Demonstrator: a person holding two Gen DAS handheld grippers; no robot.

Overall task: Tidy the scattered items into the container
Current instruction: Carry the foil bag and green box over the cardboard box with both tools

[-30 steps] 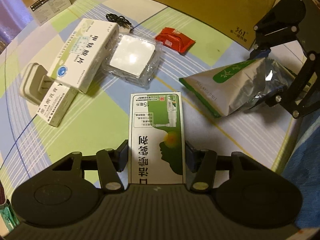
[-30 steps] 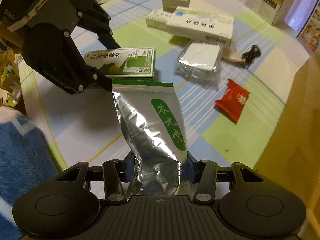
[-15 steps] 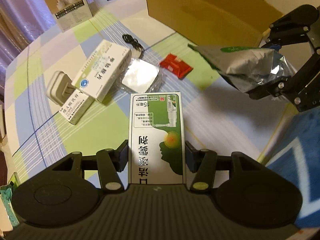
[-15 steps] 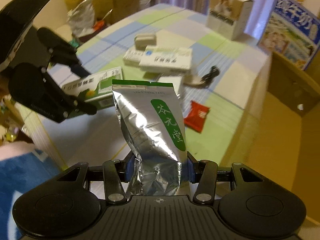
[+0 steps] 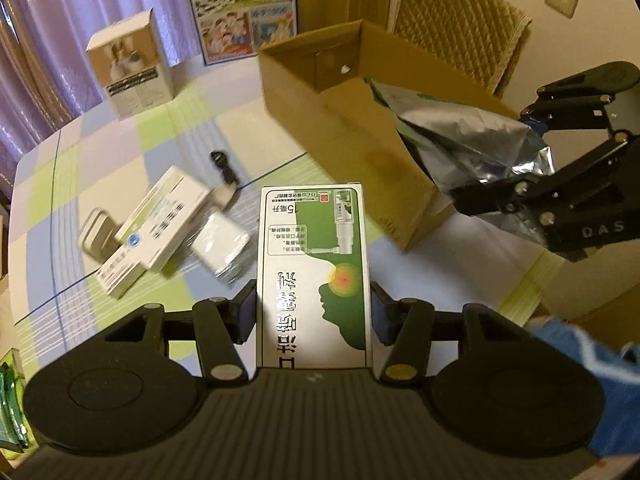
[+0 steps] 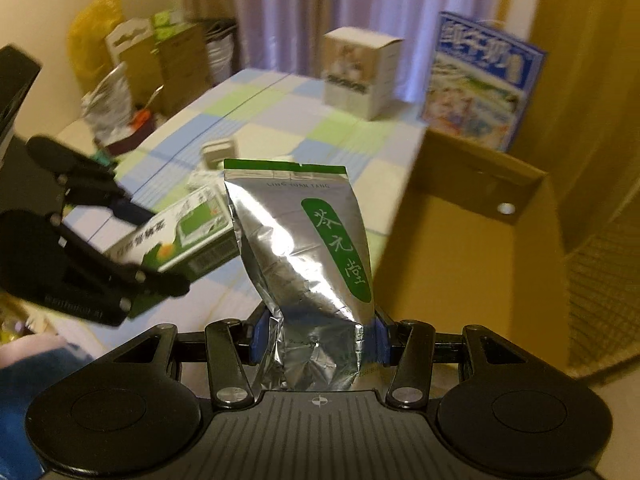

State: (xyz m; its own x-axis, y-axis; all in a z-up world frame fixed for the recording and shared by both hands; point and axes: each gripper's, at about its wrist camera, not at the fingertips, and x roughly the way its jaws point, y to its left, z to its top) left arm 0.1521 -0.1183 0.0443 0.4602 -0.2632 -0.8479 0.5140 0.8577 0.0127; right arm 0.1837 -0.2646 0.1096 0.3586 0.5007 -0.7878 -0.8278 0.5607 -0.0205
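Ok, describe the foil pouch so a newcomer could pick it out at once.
Start at the open cardboard box on the checked tablecloth. In front of its near wall, the right gripper holds the foil pouch: crinkled silver, green top edge, green label, unlike the rigid cartons nearby.

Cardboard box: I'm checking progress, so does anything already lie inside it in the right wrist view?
No, the cardboard box shows only bare brown walls and floor inside.

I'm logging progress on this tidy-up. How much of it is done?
Done: nothing visible inside the cardboard box yet. In hand: the left gripper clamps the green-and-white carton; the right gripper clamps the foil pouch near the box. Left: two white medicine boxes, a clear-wrapped packet, a black cable.
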